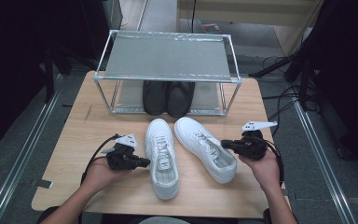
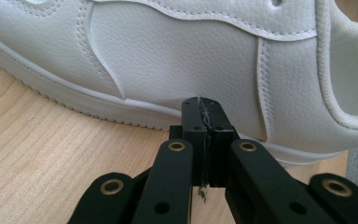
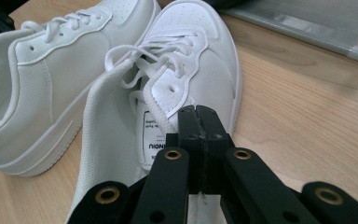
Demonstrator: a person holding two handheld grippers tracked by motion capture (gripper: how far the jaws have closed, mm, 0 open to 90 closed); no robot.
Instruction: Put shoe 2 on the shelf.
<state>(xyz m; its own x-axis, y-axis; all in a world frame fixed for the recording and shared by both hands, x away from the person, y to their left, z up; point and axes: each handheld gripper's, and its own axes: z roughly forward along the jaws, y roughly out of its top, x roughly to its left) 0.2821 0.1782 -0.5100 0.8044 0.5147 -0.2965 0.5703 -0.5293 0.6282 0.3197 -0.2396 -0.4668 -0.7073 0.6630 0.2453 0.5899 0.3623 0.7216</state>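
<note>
We held the left gripper (image 1: 142,162) with jaws pressed together, tips just beside the outer flank of the left white sneaker (image 1: 162,156), whose long axis ran from the near edge of the surface (image 1: 74,140) toward the rack (image 1: 168,58). The right gripper (image 1: 224,144), jaws likewise pressed together, sat at the heel collar of the right white sneaker (image 1: 205,147). The insole label's writing (image 3: 157,145) was too partial to read.

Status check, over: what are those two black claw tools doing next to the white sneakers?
Left gripper and right gripper shut, empty. Pair of white leather sneakers untouched on table. Black shoes under metal rack; path clear.
</note>
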